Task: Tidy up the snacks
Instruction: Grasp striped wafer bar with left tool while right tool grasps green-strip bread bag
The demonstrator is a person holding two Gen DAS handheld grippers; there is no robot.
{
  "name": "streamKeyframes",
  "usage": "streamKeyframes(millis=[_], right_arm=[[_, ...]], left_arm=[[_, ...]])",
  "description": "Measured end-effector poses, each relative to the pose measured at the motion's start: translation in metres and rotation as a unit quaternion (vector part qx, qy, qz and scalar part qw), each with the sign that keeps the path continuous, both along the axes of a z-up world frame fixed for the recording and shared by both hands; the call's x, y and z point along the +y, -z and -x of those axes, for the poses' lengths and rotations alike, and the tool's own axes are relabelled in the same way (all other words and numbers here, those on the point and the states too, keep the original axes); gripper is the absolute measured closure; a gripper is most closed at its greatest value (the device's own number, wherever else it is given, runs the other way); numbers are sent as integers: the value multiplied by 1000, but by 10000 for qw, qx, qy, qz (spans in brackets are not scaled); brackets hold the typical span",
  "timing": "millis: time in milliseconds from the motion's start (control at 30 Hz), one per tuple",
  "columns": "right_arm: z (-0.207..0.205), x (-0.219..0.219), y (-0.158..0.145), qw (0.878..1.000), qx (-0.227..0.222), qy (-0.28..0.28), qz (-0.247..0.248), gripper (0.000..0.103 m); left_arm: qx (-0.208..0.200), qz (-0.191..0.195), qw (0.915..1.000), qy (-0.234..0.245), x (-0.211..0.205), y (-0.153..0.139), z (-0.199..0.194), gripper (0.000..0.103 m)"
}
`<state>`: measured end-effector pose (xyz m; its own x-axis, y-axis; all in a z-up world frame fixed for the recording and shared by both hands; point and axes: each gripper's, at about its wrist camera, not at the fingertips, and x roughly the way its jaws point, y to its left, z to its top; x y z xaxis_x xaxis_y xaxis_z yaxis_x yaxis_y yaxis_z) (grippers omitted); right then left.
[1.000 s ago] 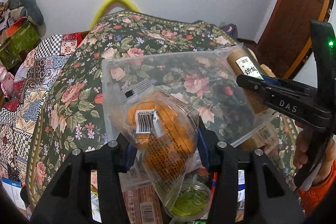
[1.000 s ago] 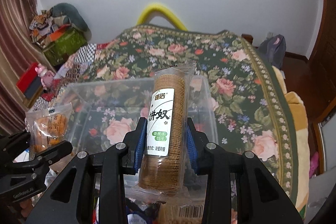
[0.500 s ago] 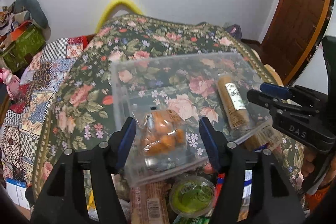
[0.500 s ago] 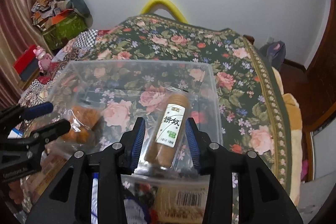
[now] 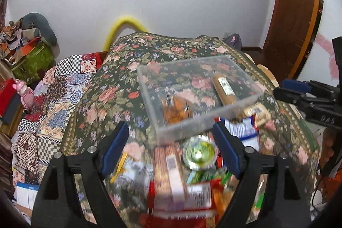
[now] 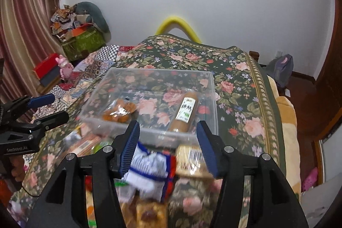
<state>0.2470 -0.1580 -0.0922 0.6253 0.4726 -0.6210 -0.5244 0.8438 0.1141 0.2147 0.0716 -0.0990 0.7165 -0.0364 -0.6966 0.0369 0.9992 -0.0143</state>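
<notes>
My left hand-held gripper (image 5: 171,149) is spread wide with nothing in it, and my right hand-held gripper (image 6: 167,147) gapes just the same. Both hang over a blurred pile of snacks (image 6: 151,166) on the floral bed (image 6: 235,87). Just beyond lies the clear bin (image 6: 205,82), an orange pastry bag (image 6: 118,112) at its left, a biscuit roll (image 6: 185,112) at its right.

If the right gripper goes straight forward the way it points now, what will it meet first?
Most likely the near wall of the clear plastic bin, straight ahead of the open right gripper. Just behind that wall lies the biscuit roll. Depth is uncertain: a blurred white-and-blue packet lies lower and nearer.
</notes>
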Motion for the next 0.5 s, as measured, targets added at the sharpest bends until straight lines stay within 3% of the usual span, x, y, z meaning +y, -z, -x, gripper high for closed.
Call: streamKeyframes(millis=[500], right_arm=[[48,10,49,9968,739,-206,-212,48]], left_arm=[[476,254,9985,-52,8,52,49,21]])
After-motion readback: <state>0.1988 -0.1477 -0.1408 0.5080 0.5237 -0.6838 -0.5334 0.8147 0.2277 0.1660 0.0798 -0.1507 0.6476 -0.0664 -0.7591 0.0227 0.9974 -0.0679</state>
